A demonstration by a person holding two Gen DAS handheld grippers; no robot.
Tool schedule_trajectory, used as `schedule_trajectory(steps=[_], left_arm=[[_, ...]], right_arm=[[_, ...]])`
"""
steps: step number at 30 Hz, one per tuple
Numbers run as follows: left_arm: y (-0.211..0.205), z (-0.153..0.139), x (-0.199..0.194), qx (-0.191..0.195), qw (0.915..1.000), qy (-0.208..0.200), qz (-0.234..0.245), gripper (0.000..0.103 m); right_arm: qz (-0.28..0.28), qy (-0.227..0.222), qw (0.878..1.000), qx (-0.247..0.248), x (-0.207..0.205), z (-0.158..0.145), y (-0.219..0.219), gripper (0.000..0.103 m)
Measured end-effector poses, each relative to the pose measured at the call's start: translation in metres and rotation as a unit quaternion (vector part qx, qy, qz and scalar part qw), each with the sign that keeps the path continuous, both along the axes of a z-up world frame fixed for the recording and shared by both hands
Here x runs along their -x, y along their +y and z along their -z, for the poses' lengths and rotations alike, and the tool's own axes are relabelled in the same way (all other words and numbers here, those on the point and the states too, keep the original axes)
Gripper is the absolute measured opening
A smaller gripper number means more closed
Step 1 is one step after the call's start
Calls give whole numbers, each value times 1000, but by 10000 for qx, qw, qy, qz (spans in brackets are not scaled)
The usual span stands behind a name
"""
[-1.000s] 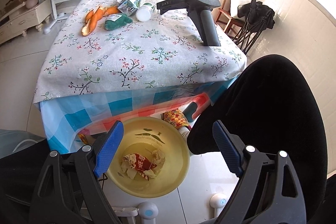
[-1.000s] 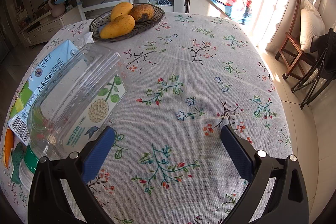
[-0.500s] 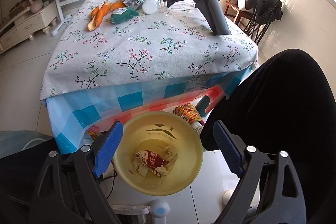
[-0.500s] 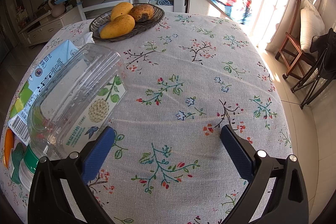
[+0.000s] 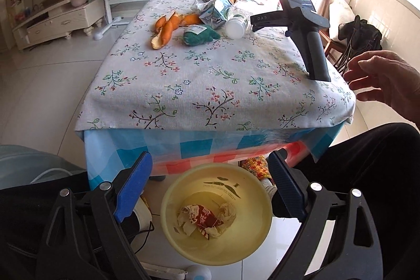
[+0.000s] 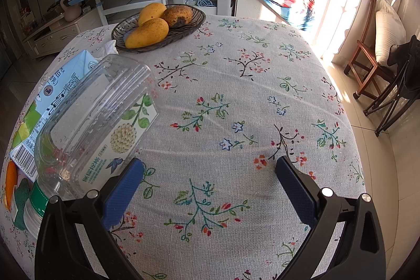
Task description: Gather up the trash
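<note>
My left gripper (image 5: 210, 164) hangs open and empty over a yellow bin (image 5: 246, 232) on the floor, which holds a crumpled red-and-white wrapper (image 5: 204, 219). On the floral table lie orange peel (image 5: 168, 28), a green packet (image 5: 199, 34), a milk carton (image 5: 214, 13) and a clear plastic bottle (image 5: 236, 22). My right gripper (image 6: 210, 164) rests on the table, open and empty. The bottle (image 6: 97, 120) lies on its side just left of its left finger, with the carton (image 6: 60, 93) behind. A bare hand (image 5: 378, 80) hovers near that gripper's handle without touching it.
A wicker dish (image 6: 199, 17) with mangoes (image 6: 147, 33) sits at the table's far side. A person's black-trousered leg (image 5: 367, 175) is right of the bin. A wooden chair (image 6: 367, 54) and a folding stand (image 6: 393, 101) are beyond the table's right edge.
The left gripper's view has drifted so the table sits more centred and the bin lower. A hand has come in at the right near the standing gripper's handle. The right gripper has not moved.
</note>
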State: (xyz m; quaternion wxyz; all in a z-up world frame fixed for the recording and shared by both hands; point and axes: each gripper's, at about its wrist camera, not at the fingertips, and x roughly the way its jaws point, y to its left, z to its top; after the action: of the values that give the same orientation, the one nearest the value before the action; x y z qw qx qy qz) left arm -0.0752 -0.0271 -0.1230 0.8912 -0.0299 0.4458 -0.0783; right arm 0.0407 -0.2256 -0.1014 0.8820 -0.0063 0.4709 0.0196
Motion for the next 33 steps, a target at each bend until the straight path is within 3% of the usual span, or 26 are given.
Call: schedule_trajectory(steps=[9,17,26,33], left_arm=[[4,-30,-40,-398,9981,-361,-313,88],[-2,-35,-56,-929,9937,-565,-268,89],[-5,-28,-64,-922,9940,-506,-292,90],[-5,-29,-63,-897,9941,-519,-307,91]], right_arm=[[0,-1,10000,1,1,0,0,96],[1,-4,10000,2,0,1,1,96],[-197,89,9998,-9,10,0,2,96],[-283,547,9980,-114,23,-5,-3,96]])
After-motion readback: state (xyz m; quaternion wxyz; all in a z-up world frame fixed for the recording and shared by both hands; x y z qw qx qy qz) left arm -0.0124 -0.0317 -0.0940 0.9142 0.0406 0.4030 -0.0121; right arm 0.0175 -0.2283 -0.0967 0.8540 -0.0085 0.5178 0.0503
